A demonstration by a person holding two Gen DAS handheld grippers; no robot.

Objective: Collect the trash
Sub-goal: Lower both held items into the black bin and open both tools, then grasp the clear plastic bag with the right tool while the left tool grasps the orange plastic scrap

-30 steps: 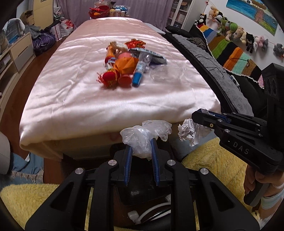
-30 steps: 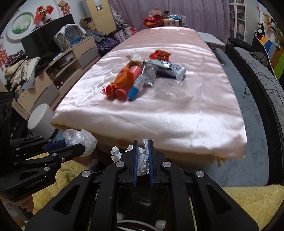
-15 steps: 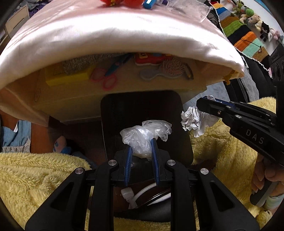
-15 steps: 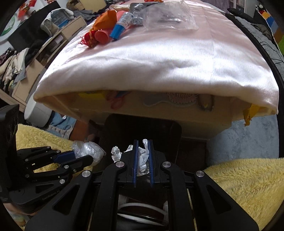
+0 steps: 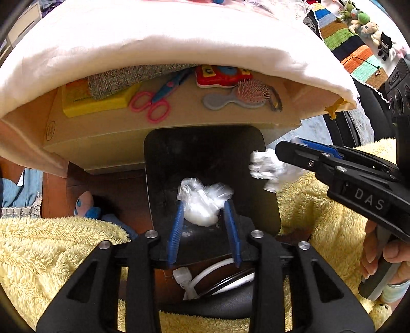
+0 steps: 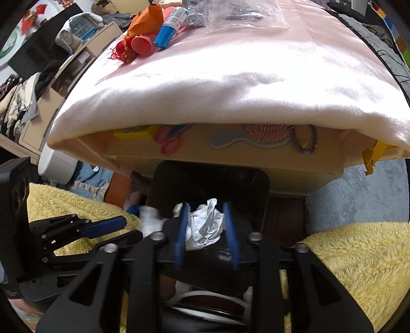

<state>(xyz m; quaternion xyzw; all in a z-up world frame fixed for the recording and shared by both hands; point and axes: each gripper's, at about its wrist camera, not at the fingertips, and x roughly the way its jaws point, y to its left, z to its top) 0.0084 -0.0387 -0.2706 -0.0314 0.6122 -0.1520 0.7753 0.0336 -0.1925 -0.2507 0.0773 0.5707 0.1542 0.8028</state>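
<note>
1. Under the near edge of the table (image 6: 230, 84), draped in a pale pink cloth, we see a black bin (image 5: 159, 184) standing on the floor, and both our grippers point down into its mouth.
2. Our left gripper (image 5: 205, 205) has just been opening; its blue pads (image 5: 176, 225) stand apart, and the clear plastic wad (image 5: 200, 202) sits loosely between them over the bin (contact with the pads is hard to judge).
3. Our right gripper (image 6: 206, 225) has just been opening too, with the crumpled white wrapper (image 6: 205, 225) between its parted pads, above the bin's mouth.
4. Inside the bin we can make out only dark walls.
5. On the tabletop, well apart from us, lie an orange wrapper (image 6: 147, 19), a red cup (image 6: 142, 46) and a clear bag (image 6: 243, 12).
</note>
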